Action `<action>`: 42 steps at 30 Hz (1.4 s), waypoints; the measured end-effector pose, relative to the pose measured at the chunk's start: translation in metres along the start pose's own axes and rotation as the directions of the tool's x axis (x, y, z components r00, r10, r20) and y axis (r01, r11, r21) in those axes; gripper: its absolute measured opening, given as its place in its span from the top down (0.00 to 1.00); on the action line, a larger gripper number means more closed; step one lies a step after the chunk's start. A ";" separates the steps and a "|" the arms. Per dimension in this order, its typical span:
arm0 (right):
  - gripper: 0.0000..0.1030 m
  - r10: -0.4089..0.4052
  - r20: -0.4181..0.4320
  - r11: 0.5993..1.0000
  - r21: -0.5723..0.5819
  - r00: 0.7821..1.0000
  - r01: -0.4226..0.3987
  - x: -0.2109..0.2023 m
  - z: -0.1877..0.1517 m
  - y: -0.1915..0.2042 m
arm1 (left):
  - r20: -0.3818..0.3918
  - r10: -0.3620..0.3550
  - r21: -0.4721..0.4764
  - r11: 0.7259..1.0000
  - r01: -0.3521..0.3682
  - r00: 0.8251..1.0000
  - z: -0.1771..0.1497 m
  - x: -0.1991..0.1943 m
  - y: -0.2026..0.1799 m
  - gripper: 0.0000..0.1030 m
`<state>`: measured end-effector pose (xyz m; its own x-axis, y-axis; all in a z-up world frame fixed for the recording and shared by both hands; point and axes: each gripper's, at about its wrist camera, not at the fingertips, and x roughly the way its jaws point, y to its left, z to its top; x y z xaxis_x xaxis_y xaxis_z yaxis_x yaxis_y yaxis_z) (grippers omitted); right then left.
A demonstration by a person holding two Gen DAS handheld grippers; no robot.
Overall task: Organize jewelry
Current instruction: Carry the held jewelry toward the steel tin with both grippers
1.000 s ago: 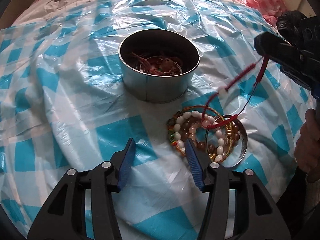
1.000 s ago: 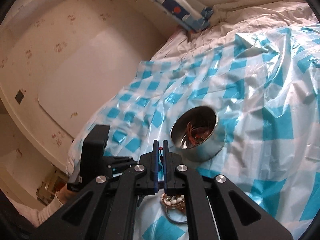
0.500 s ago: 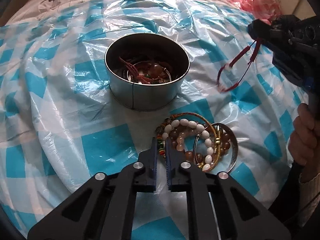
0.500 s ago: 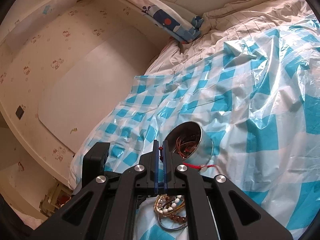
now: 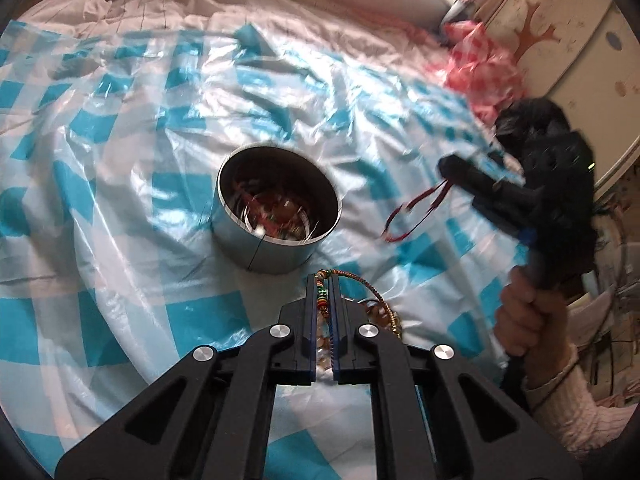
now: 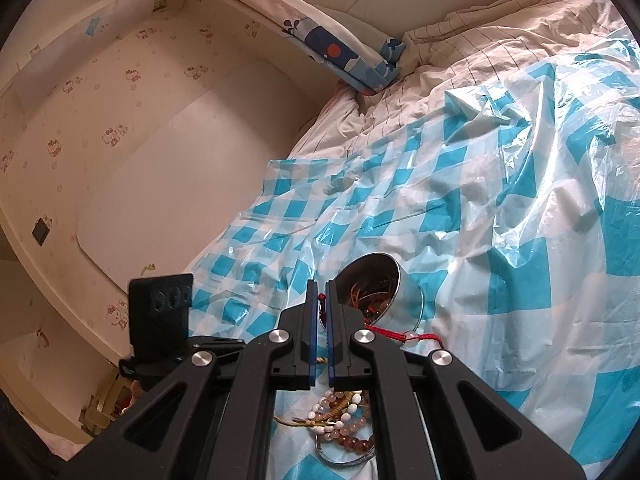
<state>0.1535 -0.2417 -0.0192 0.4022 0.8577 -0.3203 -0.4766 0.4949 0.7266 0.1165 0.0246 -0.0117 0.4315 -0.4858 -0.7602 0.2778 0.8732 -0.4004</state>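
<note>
Bedding in pale, thin-lined fabric [image 6: 500, 40] fills both views, and over it lies a crinkled, glossy plastic sheet checked in turquoise and white [image 5: 120, 208]. A crumpled pink-and-white checked cloth [image 5: 480, 64] sits at the far right edge of the bed in the left wrist view, beside a cream cabinet with a brown tree motif [image 5: 560, 48]. A blue patterned pillow [image 6: 344, 56] lies against the headboard in the right wrist view.

On the plastic sheet stands a round, open, silver metal tin [image 5: 278, 224], upright, with red cords and brownish beads heaped inside; the contents are blurred.

The left gripper [image 5: 323, 292] has its blue-edged fingers pressed nearly together on a multicoloured beaded bracelet with a braided gold-orange cord [image 5: 360, 282], just in front of the tin. Under it, in the right wrist view, a small pile of jewelry [image 6: 344, 420] rests on the sheet: white and pinkish bead strands, brown beads and a thin silver bangle.

The right gripper [image 6: 320, 300], held in the person's right hand [image 5: 524, 312], is raised above the sheet to the right of the tin, its fingers pinching a red braided cord bracelet [image 5: 416, 216] that dangles in a loop, clear of the sheet. In its own camera the cord trails rightward with a pale bead on it.
</note>
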 end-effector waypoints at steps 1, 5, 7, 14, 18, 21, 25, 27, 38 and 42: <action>0.96 0.000 0.001 1.000 0.000 1.000 0.000 0.000 0.000 0.000 | 0.010 -0.007 -0.003 1.000 0.007 1.000 0.001 -0.002 0.000 0.96; 0.96 0.006 0.012 1.000 -0.003 1.000 -0.005 -0.001 0.001 0.001 | 0.042 -0.014 -0.009 1.000 0.014 0.999 0.007 -0.009 0.000 0.96; 0.96 0.010 0.024 1.000 -0.008 1.000 -0.010 -0.002 0.003 0.003 | 0.065 -0.014 -0.007 1.000 0.015 0.998 0.011 -0.011 -0.002 0.96; 0.96 0.036 0.068 0.998 -0.044 0.997 -0.034 -0.005 0.015 0.013 | 0.140 0.023 -0.018 1.000 -0.020 0.990 0.025 -0.010 -0.006 0.96; 0.96 0.052 0.097 0.997 -0.058 0.994 -0.046 -0.007 0.020 0.017 | 0.165 0.046 -0.051 0.998 -0.038 0.985 0.033 -0.001 -0.003 0.96; 0.96 0.059 0.109 0.996 -0.066 0.992 -0.051 -0.009 0.026 0.019 | 0.186 0.060 -0.078 0.996 -0.046 0.981 0.038 0.005 0.002 0.96; 0.96 0.058 0.123 0.996 -0.069 0.991 -0.050 -0.010 0.032 0.019 | 0.207 0.075 -0.117 0.992 -0.052 0.975 0.043 0.012 0.011 0.96; 0.96 0.059 0.127 0.996 -0.068 0.990 -0.051 -0.010 0.034 0.019 | 0.213 0.093 -0.143 0.988 -0.063 0.973 0.045 0.016 0.016 0.96; 0.96 0.097 0.086 0.994 -0.060 0.992 -0.092 0.027 0.045 0.024 | 0.089 0.181 -0.228 0.961 -0.157 0.979 0.047 0.050 0.041 0.93; 0.95 0.118 0.049 0.992 -0.057 0.992 -0.115 0.050 0.043 0.029 | 0.164 0.204 -0.314 0.938 -0.146 0.965 0.045 0.026 0.057 0.83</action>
<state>0.1933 -0.1901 0.0118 0.3806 0.9024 -0.2023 -0.5636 0.3997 0.7229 0.1821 0.0599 -0.0312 0.6137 -0.2966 -0.7317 -0.0715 0.9021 -0.4256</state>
